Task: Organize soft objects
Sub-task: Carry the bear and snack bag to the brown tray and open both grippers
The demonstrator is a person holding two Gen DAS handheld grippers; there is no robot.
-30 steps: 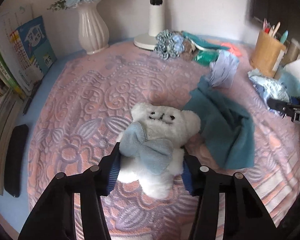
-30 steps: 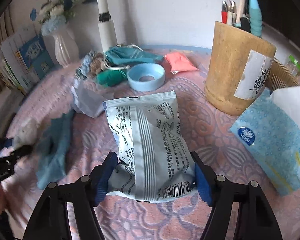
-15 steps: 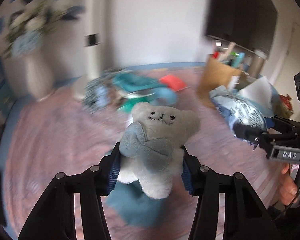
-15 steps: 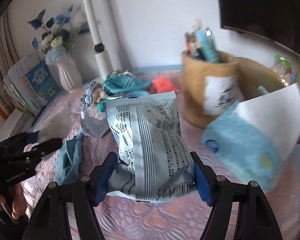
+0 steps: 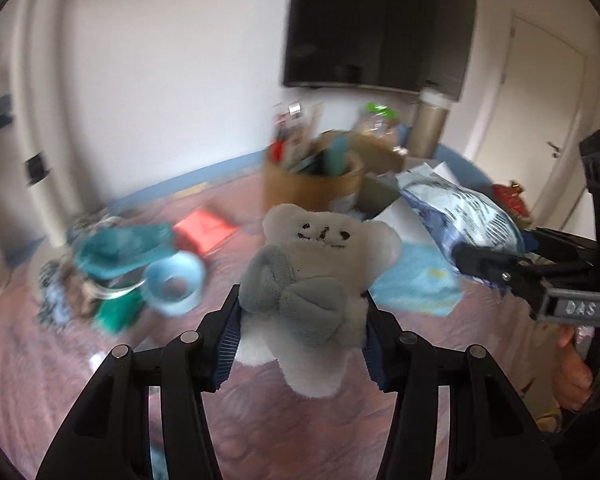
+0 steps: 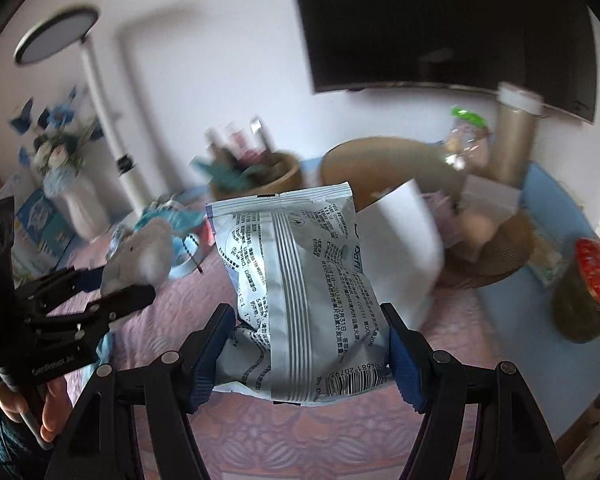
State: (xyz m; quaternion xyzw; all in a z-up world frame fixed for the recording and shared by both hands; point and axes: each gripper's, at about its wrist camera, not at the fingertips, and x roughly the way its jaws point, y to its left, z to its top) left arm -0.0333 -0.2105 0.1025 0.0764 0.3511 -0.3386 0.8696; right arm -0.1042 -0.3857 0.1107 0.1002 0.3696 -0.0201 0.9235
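Observation:
A white plush bear (image 5: 320,276) with a grey-blue bow hangs above the pink patterned cloth (image 5: 60,360), my left gripper (image 5: 300,344) shut on its body. A grey-white printed soft packet (image 6: 300,288) is lifted off the table, my right gripper (image 6: 308,356) shut on its lower half. In the left wrist view the packet (image 5: 460,216) and right gripper show at the right. The bear (image 6: 144,256) and the left gripper appear at the left of the right wrist view.
A wooden pen holder (image 5: 308,184), a blue tissue pack (image 5: 416,284), a blue tape roll (image 5: 176,280), teal cloth items (image 5: 120,248) and a red pouch (image 5: 204,228) lie behind. A woven basket (image 6: 492,252), a red-lidded jar (image 6: 592,292), a white vase (image 6: 76,204) and a lamp pole (image 6: 104,128) stand around.
Both grippers rose off the cloth with their loads and swung right, toward the pen holder and basket. The bear and the packet left the table surface.

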